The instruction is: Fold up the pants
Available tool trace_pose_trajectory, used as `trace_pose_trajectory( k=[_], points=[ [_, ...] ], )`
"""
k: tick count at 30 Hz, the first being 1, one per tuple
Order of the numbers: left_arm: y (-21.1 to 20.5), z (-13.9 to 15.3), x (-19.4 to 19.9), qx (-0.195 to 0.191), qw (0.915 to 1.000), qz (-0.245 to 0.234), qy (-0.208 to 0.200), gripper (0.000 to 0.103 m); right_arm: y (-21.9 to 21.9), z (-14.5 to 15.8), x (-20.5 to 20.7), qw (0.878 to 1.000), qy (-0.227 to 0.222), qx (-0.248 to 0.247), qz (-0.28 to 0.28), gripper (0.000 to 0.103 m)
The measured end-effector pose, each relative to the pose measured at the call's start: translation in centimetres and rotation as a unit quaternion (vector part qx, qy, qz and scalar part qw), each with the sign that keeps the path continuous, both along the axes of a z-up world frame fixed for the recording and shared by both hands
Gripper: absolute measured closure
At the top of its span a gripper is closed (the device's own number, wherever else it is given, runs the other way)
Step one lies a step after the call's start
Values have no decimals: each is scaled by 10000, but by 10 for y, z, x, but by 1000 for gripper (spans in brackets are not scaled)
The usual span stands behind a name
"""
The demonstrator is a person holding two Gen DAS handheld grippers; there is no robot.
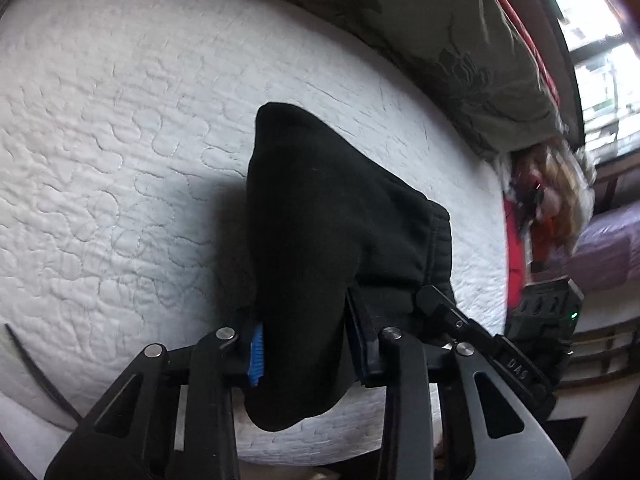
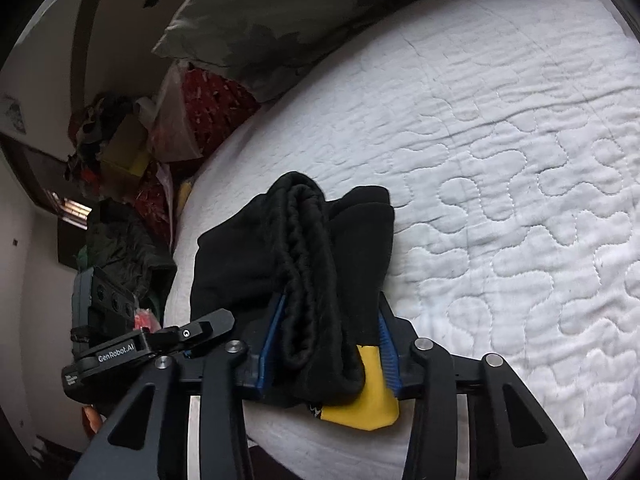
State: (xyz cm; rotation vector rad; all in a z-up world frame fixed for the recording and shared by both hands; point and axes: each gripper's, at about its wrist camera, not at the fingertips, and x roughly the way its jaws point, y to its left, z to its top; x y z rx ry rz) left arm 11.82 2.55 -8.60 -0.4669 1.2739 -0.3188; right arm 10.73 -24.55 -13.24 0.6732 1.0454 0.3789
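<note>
While I watched both wrist feeds, the black pants [image 1: 332,248] sat bunched on the white quilted bedcover [image 1: 120,140], near its edge.

Left wrist feed: left gripper [image 1: 304,344] at 6 o'clock, jaws clamped on a thick fold of the pants. The blue pad [image 1: 257,354] on the 9 o'clock finger pressed into the cloth; the other finger was flush against the fabric at 3 o'clock. The fold ran up from the jaws toward 12 o'clock and ended in a rounded peak at mid-frame. A stitched hem or waistband edge [image 1: 438,248] ran down the 3 o'clock side of the bundle. The right gripper [image 1: 440,312] came in from 4 o'clock, its tip on the same bundle.

Right wrist feed: right gripper [image 2: 328,344] at 6 o'clock, closed on a stack of pant layers, with the gathered waistband [image 2: 304,272] standing on edge between the blue pads. A yellow patch [image 2: 370,400] showed at the bottom of the stack, against the 3 o'clock pad. The left gripper [image 2: 200,326] entered from 8 o'clock, its tip just beside the pants.

A dark patterned pillow [image 2: 280,20] lay at 12 o'clock on the bed. Clutter [image 2: 120,140] was piled past the bed edge at 9 to 10 o'clock.
</note>
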Motion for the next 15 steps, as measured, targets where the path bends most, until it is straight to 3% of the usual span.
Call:
trace_pose_trajectory(
  k=[8, 10, 12, 15],
  points=[
    [-22, 0, -34, -164, 9992, -352, 113, 73, -18, 2, -30, 9994, 168, 281, -131, 62],
    [-28, -11, -37, 77, 9988, -435, 194, 73, -29, -2, -47, 9990, 224, 365, -149, 61],
    [-36, -19, -37, 386, 9982, -422, 189, 66, -33, -9, -55, 9989, 297, 350, -112, 60],
    [-42, -12, -38, 577, 9973, -451, 29, 61, -29, -17, -57, 9988, 419, 208, -117, 51]
  ],
)
